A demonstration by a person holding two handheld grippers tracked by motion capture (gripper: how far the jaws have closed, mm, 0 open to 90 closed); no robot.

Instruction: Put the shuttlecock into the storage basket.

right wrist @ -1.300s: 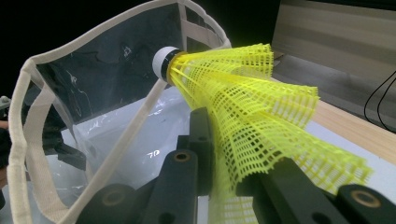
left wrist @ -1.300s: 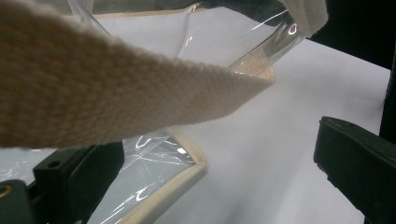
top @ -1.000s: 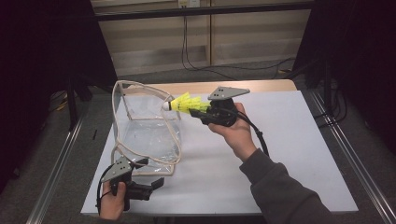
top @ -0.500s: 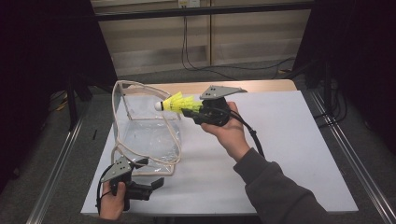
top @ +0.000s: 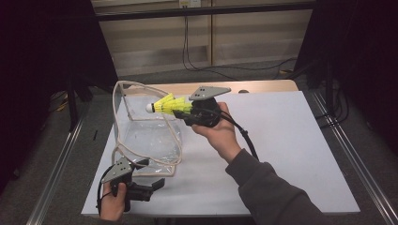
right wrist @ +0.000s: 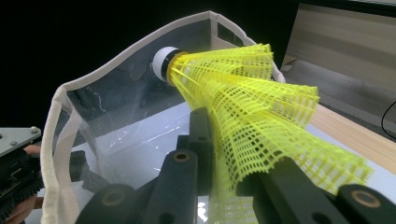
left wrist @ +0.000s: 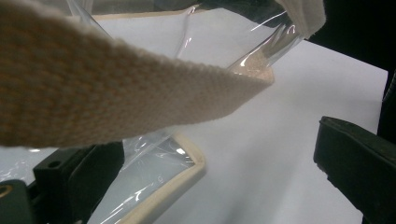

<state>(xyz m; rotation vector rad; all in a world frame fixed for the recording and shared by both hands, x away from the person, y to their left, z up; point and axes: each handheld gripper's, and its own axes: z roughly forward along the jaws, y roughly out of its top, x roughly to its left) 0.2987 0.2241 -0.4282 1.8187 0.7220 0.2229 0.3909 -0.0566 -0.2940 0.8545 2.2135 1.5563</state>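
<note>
right gripper [top: 180, 112] is clamped on the yellow mesh skirt of the shuttlecock [top: 165, 104], held level above the table [top: 291, 140], white cork tip pointed into the mouth of the clear bag [top: 141, 126]. left gripper [top: 157, 183] is seen with jaws apart beside the bag's beige-trimmed near edge, nothing gripped.
</note>
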